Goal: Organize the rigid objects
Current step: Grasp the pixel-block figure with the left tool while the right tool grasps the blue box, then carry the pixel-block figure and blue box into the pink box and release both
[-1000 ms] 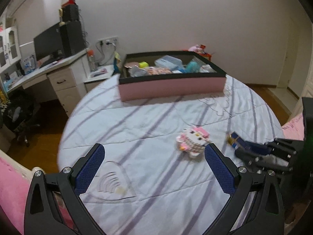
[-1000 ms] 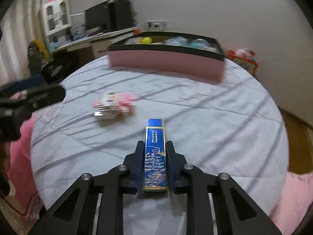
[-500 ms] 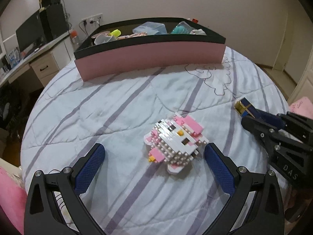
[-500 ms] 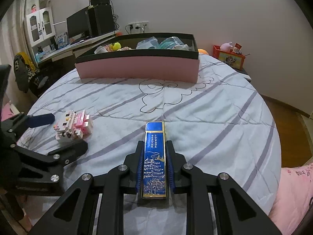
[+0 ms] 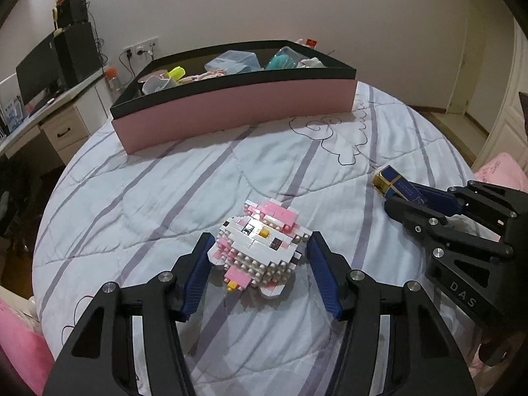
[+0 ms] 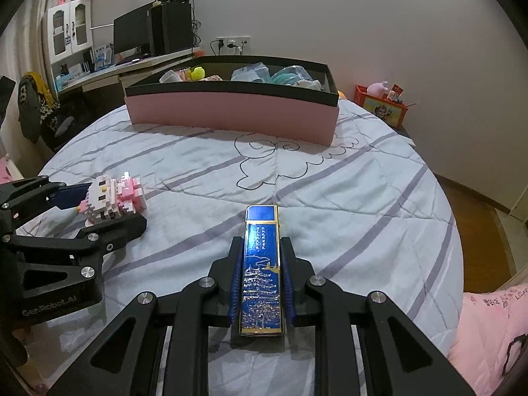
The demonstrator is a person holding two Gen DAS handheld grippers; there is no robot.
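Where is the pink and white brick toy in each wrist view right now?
Left wrist view: the brick toy sits centre-low on the bedspread, between the closing pads of the left gripper.
Right wrist view: the brick toy is at the left edge, with the left gripper around it.
Shared landmark: the pink box at the far side of the bed.
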